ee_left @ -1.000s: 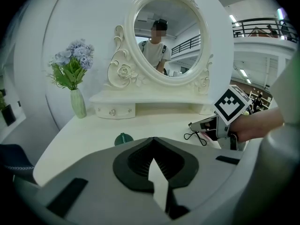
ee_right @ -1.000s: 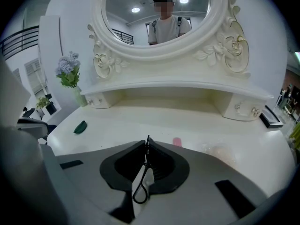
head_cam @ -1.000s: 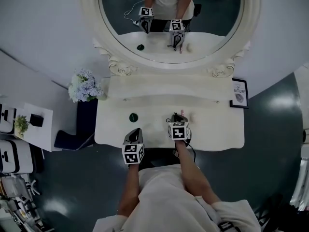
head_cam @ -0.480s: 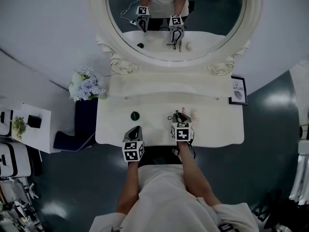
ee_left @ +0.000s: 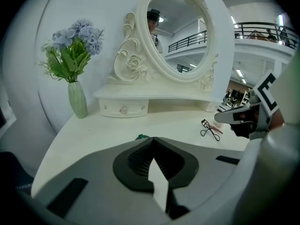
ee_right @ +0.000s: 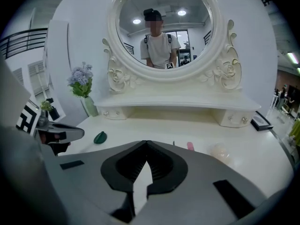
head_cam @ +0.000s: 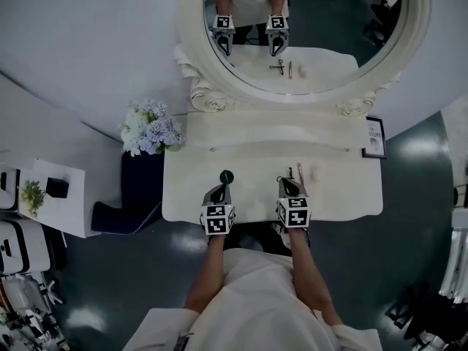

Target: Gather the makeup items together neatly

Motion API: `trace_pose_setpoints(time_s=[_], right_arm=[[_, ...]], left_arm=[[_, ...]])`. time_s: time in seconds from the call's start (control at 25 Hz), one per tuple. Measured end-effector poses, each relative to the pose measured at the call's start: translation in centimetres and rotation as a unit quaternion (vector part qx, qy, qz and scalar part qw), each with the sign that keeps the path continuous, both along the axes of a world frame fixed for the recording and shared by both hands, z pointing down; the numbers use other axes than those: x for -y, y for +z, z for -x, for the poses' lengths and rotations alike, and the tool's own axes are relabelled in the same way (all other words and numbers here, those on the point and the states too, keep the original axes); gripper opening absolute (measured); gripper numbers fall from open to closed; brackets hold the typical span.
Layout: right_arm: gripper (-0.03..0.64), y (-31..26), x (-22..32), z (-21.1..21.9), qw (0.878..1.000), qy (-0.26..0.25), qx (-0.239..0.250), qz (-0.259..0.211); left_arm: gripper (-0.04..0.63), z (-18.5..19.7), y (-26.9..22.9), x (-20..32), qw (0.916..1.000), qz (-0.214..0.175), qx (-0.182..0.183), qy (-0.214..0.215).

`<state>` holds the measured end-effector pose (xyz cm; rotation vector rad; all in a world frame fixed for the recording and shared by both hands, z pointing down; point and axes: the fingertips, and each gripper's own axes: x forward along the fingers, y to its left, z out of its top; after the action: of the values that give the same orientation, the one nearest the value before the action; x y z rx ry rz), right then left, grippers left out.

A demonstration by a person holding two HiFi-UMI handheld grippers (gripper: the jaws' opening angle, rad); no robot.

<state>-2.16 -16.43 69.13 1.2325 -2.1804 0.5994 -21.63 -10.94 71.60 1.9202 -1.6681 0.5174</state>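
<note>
Both left gripper [head_cam: 221,191] and right gripper [head_cam: 291,184] were shut and empty, the right's jaws just closed. Green item [ee_right: 100,137] lay mid-frame, apart from curler [ee_left: 209,129], pink tube [ee_right: 190,146] and puff [ee_right: 219,151]; the left likely needed opening wide before grasping it.

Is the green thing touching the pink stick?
Apart. The head view shows the green thing well left of the pink stick, with bare table between them.

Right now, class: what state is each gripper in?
Left gripper: closed, holding nothing.
Right gripper: closed, its jaws have just been closing, nothing between them.
</note>
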Motion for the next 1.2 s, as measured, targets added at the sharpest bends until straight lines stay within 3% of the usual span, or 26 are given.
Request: trace_pose_setpoints(time_s=[0.2, 0.4, 0.52, 0.88, 1.2], right_arm=[[0.040, 0.6, -2.0, 2.9, 0.998, -0.056, 0.009, 0.013], [0.040, 1.8, -3.9, 3.7, 0.992, -0.107, 0.053, 0.040], [0.040, 2.8, -4.3, 3.5, 0.988, -0.137, 0.045, 0.051], [0.040, 3.0, -2.5, 0.7, 0.985, -0.160, 0.052, 0.040], [0.040, 2.4, -1.5, -0.9, 0.982, -0.173, 0.068, 0.034]], left_arm=[[0.014, 1.0, 2.1, 1.4, 0.9995, 0.005, 0.021, -0.025], [0.017, 1.3, 2.5, 2.6, 0.9978, 0.005, 0.017, -0.064], [0.045, 1.6, 3.0, 3.4, 0.9963, 0.008, 0.018, -0.084], [0.074, 0.8, 6.3, 4.4, 0.9920, 0.040, 0.041, -0.113], [0.017, 0.6, 5.5, 4.3, 0.9893, 0.044, 0.051, -0.129]])
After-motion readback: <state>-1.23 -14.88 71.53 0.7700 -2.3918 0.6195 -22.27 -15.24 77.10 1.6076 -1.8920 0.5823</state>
